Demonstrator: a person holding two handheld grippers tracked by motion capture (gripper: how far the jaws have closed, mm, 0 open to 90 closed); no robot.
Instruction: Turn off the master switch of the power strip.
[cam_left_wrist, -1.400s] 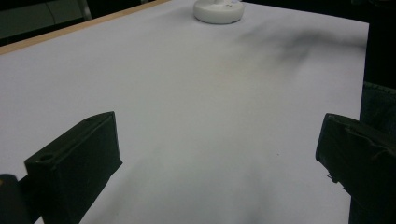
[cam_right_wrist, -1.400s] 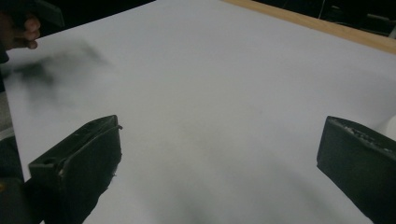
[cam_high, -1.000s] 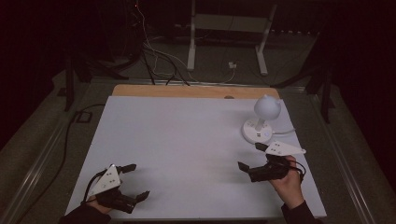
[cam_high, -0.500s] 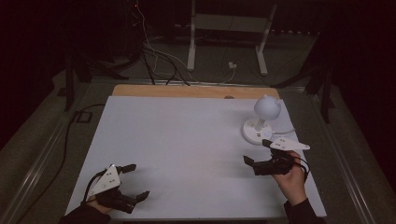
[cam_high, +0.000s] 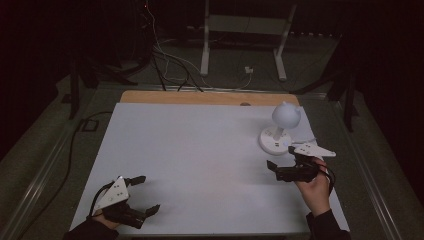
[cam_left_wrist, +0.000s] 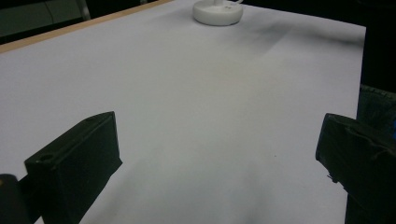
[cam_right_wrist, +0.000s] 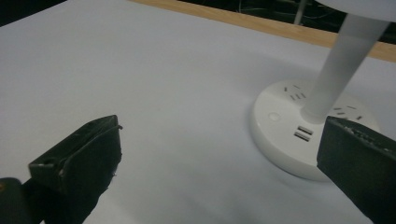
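Observation:
A white desk lamp (cam_high: 286, 116) with a globe head stands on a round base (cam_high: 274, 140) at the right of the white table (cam_high: 200, 145). My right gripper (cam_high: 280, 157) is open just in front of that base, held in a hand. In the right gripper view the base (cam_right_wrist: 286, 140), with USB and socket slots, lies between the wide jaws and slightly beyond them, and the stem (cam_right_wrist: 340, 65) rises to the right; the right gripper (cam_right_wrist: 224, 158) holds nothing. My left gripper (cam_high: 149, 193) is open near the front left corner. The left gripper view has the open left gripper (cam_left_wrist: 219, 154) over bare table, with the lamp base (cam_left_wrist: 218, 11) far off.
A wooden strip (cam_high: 200, 97) runs along the table's far edge. Beyond it, cables (cam_high: 170, 60) and a metal stand (cam_high: 245, 25) sit on the dark floor. A thin white cord (cam_high: 306, 141) leaves the lamp base to the right.
My right gripper has moved forward and a little right, closer to the lamp base. The left gripper has stayed put.

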